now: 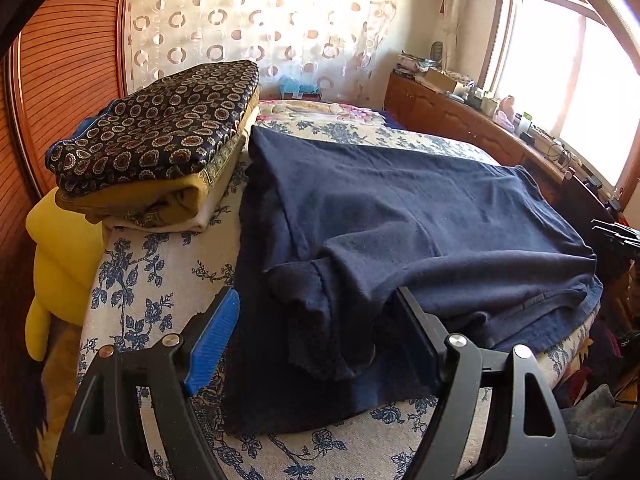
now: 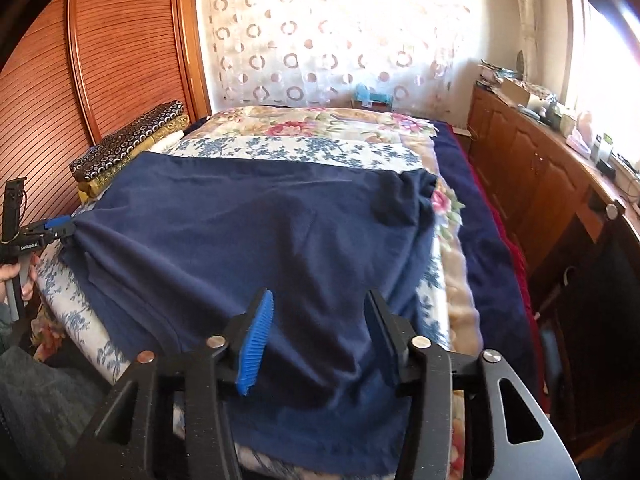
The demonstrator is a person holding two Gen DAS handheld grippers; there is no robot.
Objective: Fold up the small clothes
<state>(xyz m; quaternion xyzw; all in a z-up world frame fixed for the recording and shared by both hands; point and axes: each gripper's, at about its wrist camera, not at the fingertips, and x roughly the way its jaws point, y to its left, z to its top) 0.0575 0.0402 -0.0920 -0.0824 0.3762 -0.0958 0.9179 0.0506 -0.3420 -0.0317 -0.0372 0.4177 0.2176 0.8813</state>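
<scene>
Beside the navy garment (image 1: 400,216), folded patterned cloths (image 1: 156,140) against the wardrobe (image 1: 68,60).

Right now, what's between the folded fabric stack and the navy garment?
Only a narrow strip of bare blue-floral sheet, seen in the left wrist view. Toward the far corner, the navy garment nearly meets the folded fabric stack.

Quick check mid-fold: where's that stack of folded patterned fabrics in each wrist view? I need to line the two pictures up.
Left wrist view: the stack of folded patterned fabrics sits large at upper left, beside the navy garment.
Right wrist view: the stack is small at mid-left, against the wooden slatted door, behind the garment's far left corner.
Shared landmark: the circle-patterned curtain at the far wall.
</scene>
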